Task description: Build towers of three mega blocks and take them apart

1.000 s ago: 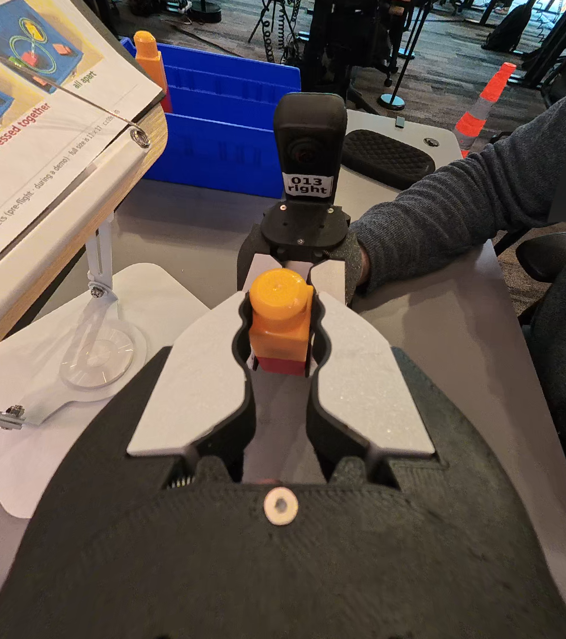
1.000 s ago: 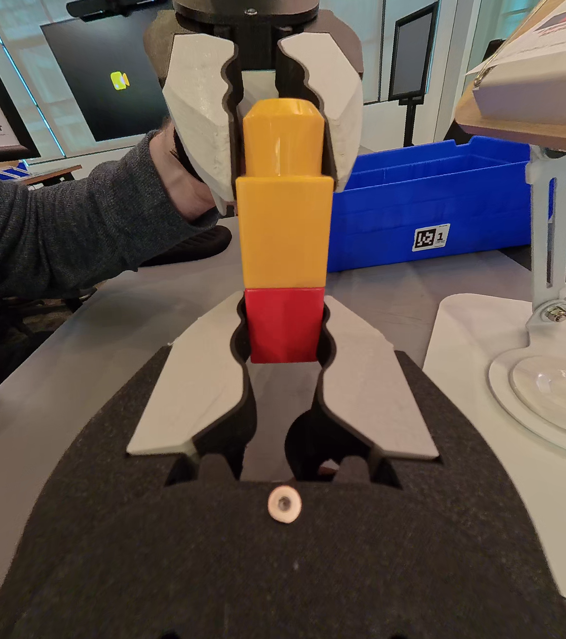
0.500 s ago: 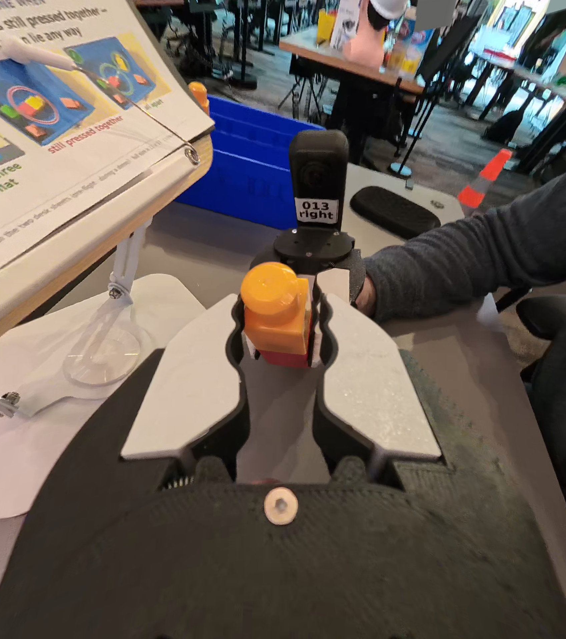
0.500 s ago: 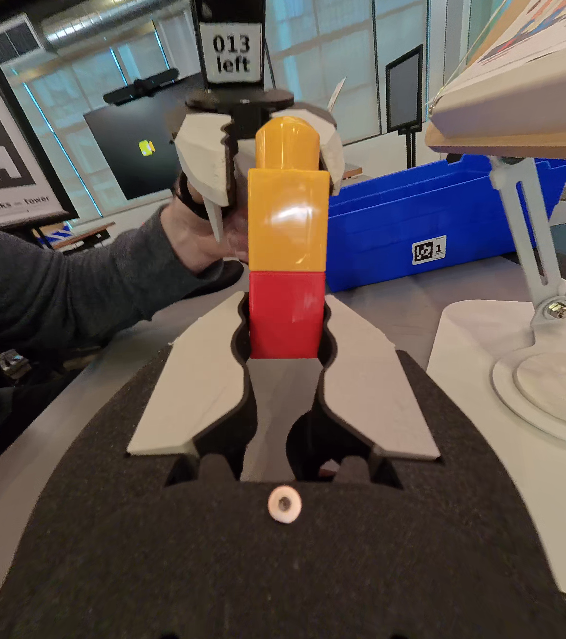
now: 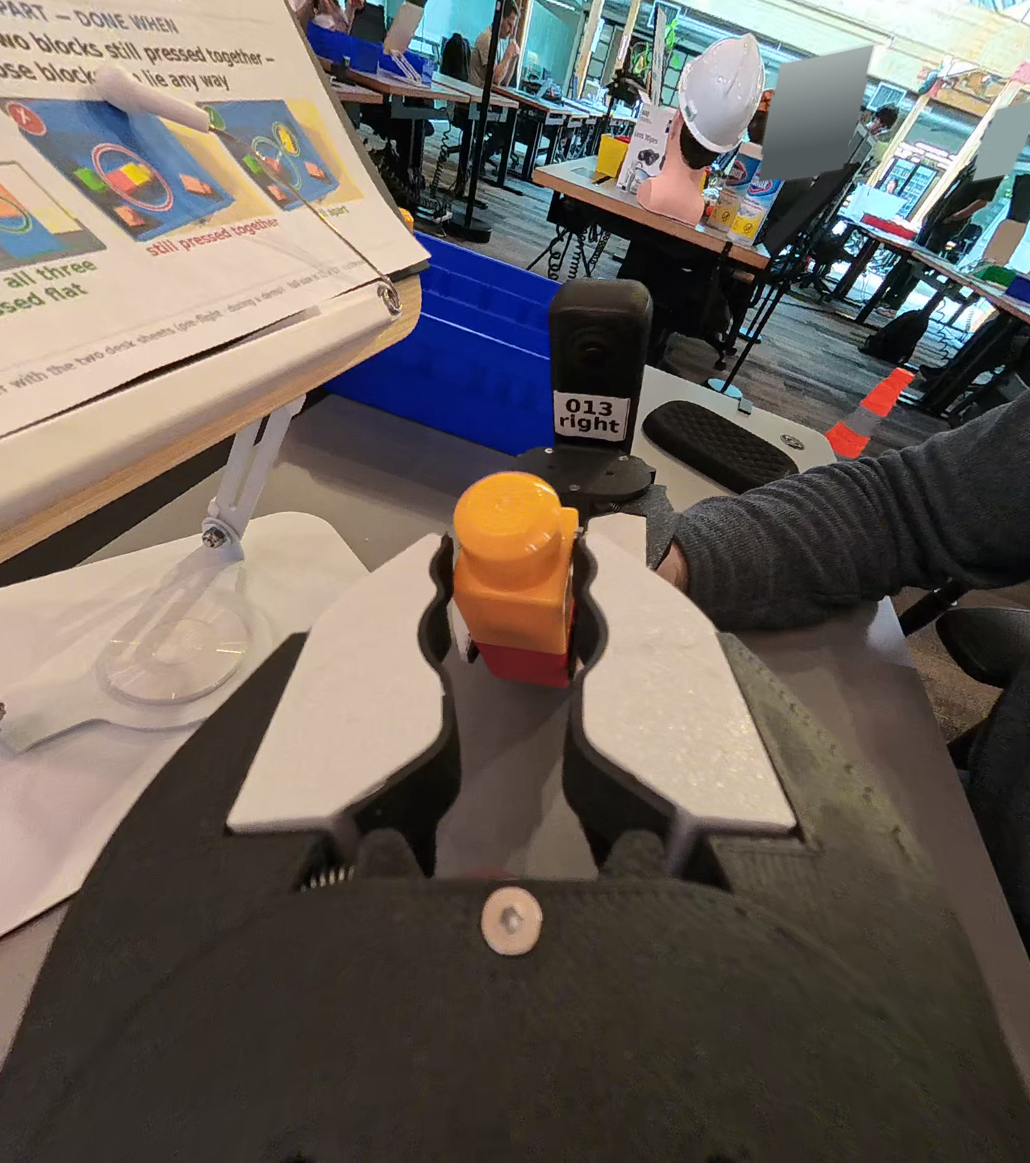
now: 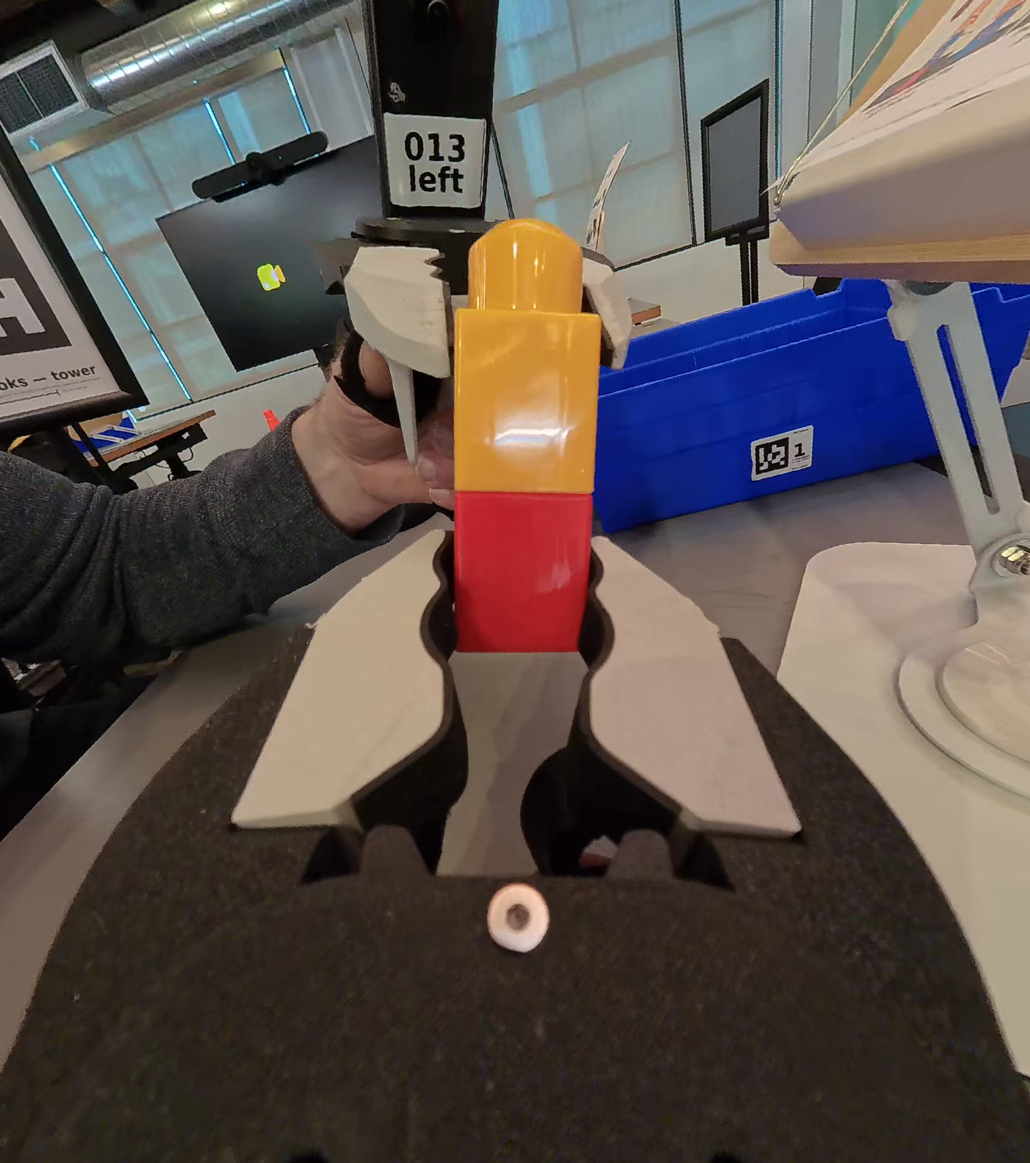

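Grey table [image 6: 720, 541] under everything, blue bin [image 6: 814, 403] at its far side, white stand base [image 5: 90, 661] off to one side. Right gripper [image 6: 518, 588] clenched on red block [image 6: 518, 573], the bottom of a two-block stack held above the table. Left gripper [image 5: 509, 604] reaches in from the opposite side, fingers [image 6: 402, 314] flanking orange block [image 6: 525, 396] on top; can't tell if it actually grips.
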Action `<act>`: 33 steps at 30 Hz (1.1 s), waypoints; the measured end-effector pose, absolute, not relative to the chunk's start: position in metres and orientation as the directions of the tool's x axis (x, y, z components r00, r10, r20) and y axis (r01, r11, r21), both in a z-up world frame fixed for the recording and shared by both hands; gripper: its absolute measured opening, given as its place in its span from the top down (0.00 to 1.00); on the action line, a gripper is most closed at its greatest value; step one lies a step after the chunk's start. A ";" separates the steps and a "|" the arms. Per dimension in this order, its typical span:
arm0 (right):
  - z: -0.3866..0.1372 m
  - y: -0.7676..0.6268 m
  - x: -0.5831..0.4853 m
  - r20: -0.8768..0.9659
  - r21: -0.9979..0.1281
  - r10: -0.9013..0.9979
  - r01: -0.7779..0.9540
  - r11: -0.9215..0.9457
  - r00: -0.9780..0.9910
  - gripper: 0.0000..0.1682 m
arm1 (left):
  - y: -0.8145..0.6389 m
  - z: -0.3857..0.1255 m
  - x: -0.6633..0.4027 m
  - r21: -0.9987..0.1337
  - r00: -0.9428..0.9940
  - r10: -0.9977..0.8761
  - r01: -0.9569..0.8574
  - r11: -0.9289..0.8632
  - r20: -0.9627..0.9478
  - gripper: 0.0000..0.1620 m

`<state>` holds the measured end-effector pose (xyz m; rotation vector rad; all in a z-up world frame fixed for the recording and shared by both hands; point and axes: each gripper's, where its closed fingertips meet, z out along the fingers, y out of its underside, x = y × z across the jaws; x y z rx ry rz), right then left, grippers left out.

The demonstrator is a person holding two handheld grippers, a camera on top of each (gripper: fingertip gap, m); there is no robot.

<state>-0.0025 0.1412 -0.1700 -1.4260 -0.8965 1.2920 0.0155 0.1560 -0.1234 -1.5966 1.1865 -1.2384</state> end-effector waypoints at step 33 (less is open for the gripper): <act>-0.167 0.133 -0.002 -0.284 -0.956 0.956 -0.094 -0.276 0.078 0.79 | 0.158 -0.119 -0.033 -0.880 0.199 -0.977 -0.449 -0.156 0.072 0.75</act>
